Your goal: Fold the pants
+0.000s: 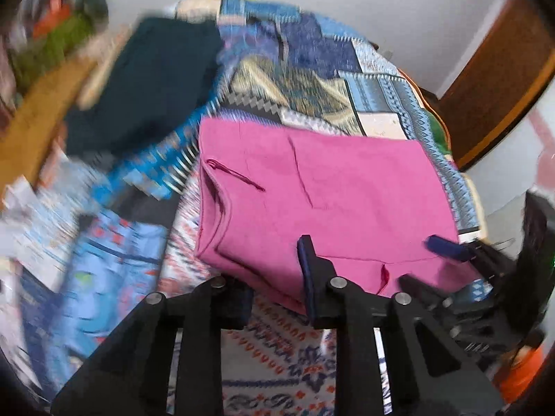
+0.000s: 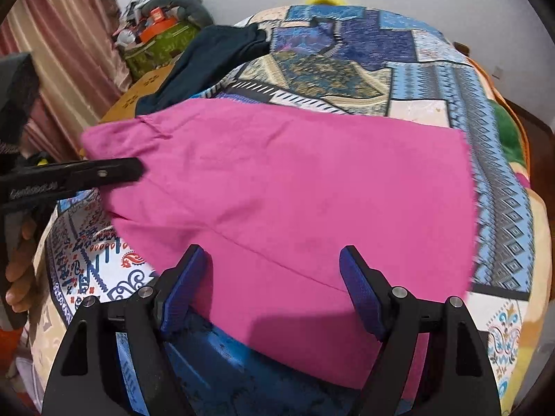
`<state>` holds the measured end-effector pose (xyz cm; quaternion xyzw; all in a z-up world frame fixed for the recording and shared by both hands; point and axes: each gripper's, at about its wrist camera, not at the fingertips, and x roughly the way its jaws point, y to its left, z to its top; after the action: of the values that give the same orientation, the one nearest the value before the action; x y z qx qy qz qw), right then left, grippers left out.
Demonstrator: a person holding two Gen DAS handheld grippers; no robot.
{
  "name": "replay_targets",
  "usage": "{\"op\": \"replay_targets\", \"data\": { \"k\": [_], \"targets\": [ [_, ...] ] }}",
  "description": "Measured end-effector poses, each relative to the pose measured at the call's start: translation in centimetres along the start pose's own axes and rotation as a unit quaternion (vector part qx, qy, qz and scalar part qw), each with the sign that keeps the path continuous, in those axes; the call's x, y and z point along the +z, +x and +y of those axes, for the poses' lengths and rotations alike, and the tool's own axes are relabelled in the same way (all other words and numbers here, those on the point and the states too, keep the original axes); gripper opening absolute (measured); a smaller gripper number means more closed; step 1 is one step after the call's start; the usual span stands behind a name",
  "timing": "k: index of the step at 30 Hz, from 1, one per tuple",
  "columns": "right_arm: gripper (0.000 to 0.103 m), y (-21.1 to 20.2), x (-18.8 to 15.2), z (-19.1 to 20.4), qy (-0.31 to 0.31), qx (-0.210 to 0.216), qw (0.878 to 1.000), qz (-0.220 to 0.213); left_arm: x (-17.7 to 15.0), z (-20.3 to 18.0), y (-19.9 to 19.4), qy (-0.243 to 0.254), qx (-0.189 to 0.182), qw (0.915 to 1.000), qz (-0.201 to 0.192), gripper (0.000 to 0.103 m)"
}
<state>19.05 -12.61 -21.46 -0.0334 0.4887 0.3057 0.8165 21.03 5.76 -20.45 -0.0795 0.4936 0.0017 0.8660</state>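
In the left wrist view, the pink pants (image 1: pixel 329 190) lie folded on a patterned bedspread (image 1: pixel 312 79), with a pocket slit showing near their left side. The left gripper (image 1: pixel 274 270) is at the near edge of the pants. Its jaws are narrow: one blue-padded finger lies on top of the cloth and the other is hidden under the edge, so it appears to pinch the pants. A dark garment (image 1: pixel 149 83) lies further back on the left; this side of the picture is blurred.

In the right wrist view, the pants spread across the bedspread from left to right. The right gripper (image 2: pixel 274 253) hangs above their near part with its jaws wide apart and its pads pressing on nothing. At the left, the tip of the left gripper sits on the pants' left end, and a person's hand (image 2: pixel 20 270) holds its handle.
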Motion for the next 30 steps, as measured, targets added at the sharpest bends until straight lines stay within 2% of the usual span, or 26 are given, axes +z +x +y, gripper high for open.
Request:
{"op": "replay_targets", "data": {
  "k": [2,4,8,10,14,19,22,26,30],
  "targets": [
    [0.077,-0.5,-0.3,-0.7,0.01,-0.007,1.0,-0.002,-0.4,-0.2,-1.6,0.027,0.035,0.9986,-0.029,0.021],
    [0.077,-1.2,-0.7,-1.3,0.014,-0.016,1.0,0.0,-0.6,-0.6,-3.3,0.063,0.087,0.9922,-0.064,0.021],
    [0.077,-2.2,-1.6,-1.7,0.001,-0.034,0.999,0.003,-1.5,-1.4,-5.6,0.131,0.179,0.9679,-0.118,0.02],
    [0.077,-2.2,-2.1,-1.5,-0.009,-0.038,0.999,0.009,-1.6,-1.8,-5.9,0.146,0.191,0.9622,-0.128,0.02],
    [0.077,-1.7,-2.3,-1.4,-0.007,-0.04,0.999,0.011,-1.2,-3.0,-6.3,0.168,0.191,0.9566,-0.143,0.02],
    [0.077,-1.6,-2.4,-1.6,0.002,-0.036,0.999,0.009,0.2,-5.7,-7.3,0.186,0.142,0.9586,-0.163,0.017],
    [0.077,-1.6,-2.4,-1.7,0.005,-0.033,0.999,0.009,1.4,-7.3,-7.5,0.19,0.095,0.964,-0.16,0.016],
    [0.077,-1.6,-2.5,-1.7,0.009,-0.031,0.999,0.007,3.0,-8.7,-6.6,0.178,0.022,0.9753,-0.129,0.015],
    [0.077,-1.5,-2.5,-1.7,0.012,-0.027,1.0,0.005,3.7,-9.9,-5.4,0.157,-0.033,0.9833,-0.087,0.015]
  ]
}}
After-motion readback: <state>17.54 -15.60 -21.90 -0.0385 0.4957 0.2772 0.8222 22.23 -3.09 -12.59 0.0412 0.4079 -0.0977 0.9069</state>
